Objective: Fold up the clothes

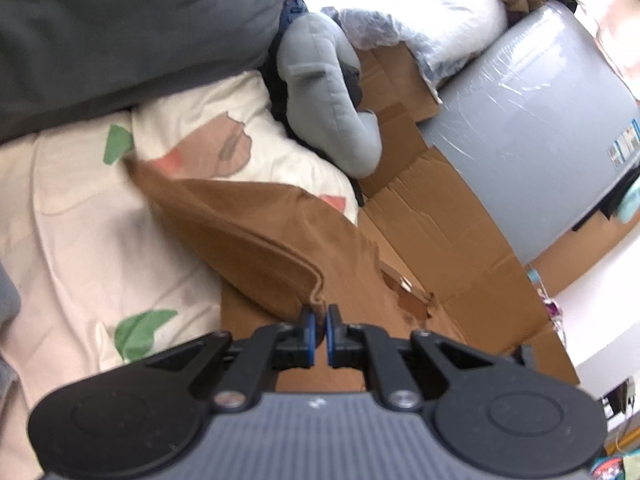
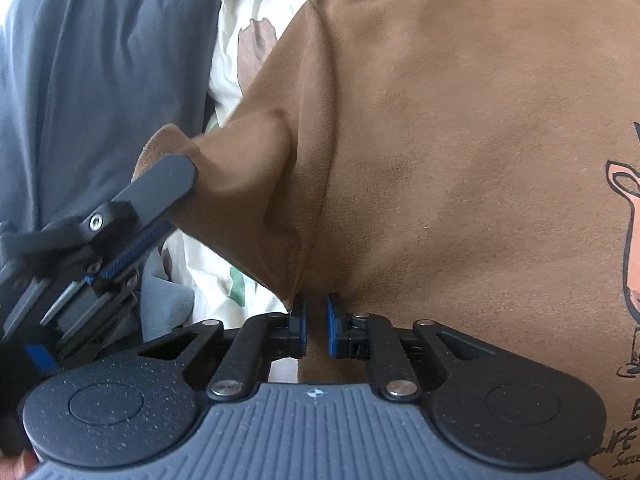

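Note:
A brown T-shirt [image 1: 256, 232] with a cartoon print [image 2: 628, 216] is held up over a cream bedspread [image 1: 80, 240]. My left gripper [image 1: 319, 312] is shut on a hemmed edge of the shirt, which stretches away to the upper left. In the right wrist view the shirt [image 2: 460, 152] fills most of the frame. My right gripper [image 2: 317, 304] is shut on a fold of it near the sleeve. The left gripper [image 2: 172, 184] also shows there at the left, pinching the sleeve end.
A grey plush toy [image 1: 324, 88] lies at the bed's edge. Flattened cardboard [image 1: 440, 232] covers the floor beside it. A plastic-wrapped grey mattress [image 1: 540, 120] and a white pillow [image 1: 420, 8] lie to the right. A dark grey quilt [image 1: 120, 28] lies at the upper left.

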Demonstrator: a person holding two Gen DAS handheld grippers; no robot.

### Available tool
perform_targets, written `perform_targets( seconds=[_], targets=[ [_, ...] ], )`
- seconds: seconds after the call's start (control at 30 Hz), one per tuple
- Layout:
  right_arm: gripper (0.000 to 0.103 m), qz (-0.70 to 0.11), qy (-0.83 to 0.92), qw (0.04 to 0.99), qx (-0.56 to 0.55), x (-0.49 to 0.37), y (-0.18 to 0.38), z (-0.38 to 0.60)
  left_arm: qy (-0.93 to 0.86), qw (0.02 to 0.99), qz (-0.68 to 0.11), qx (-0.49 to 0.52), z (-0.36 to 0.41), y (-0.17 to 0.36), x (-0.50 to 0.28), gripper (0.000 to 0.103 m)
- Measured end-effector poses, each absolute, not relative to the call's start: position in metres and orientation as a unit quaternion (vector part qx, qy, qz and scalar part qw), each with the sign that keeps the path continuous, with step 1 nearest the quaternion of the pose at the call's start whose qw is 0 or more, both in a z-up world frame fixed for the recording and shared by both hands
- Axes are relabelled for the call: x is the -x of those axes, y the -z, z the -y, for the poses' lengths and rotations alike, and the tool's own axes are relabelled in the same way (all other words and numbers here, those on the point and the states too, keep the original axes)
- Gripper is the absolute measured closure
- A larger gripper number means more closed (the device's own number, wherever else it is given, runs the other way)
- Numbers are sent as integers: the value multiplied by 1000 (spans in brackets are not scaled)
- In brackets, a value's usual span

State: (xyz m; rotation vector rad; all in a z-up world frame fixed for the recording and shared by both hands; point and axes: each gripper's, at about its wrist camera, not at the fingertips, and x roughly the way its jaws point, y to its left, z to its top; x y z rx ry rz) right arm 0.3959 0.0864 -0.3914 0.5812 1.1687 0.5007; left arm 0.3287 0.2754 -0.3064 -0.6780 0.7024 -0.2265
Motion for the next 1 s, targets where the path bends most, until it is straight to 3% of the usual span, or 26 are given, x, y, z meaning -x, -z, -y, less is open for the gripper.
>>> perform_targets(
  seconds=[0.37,0.5,0.57,0.83,1.0],
  targets=[
    [92,-527,-225,770,-280,-386,403,-82,155,848,-376,339,-264,326,-332,97],
    [92,-524,-233,767,-286,-384,406,-78,157,841,-396,333,-265,328,-328,84],
    [88,-529,-239,762,-287,-384,406,-75,151,846,-394,328,-268,325,-320,72],
    [61,-529,-245,782,-222,-382,379,-64,85,860,-409,292,-282,331,-307,71],
    [57,-513,-251,804,-165,-391,357,-58,59,862,-427,267,-281,341,-311,71]
  ],
)
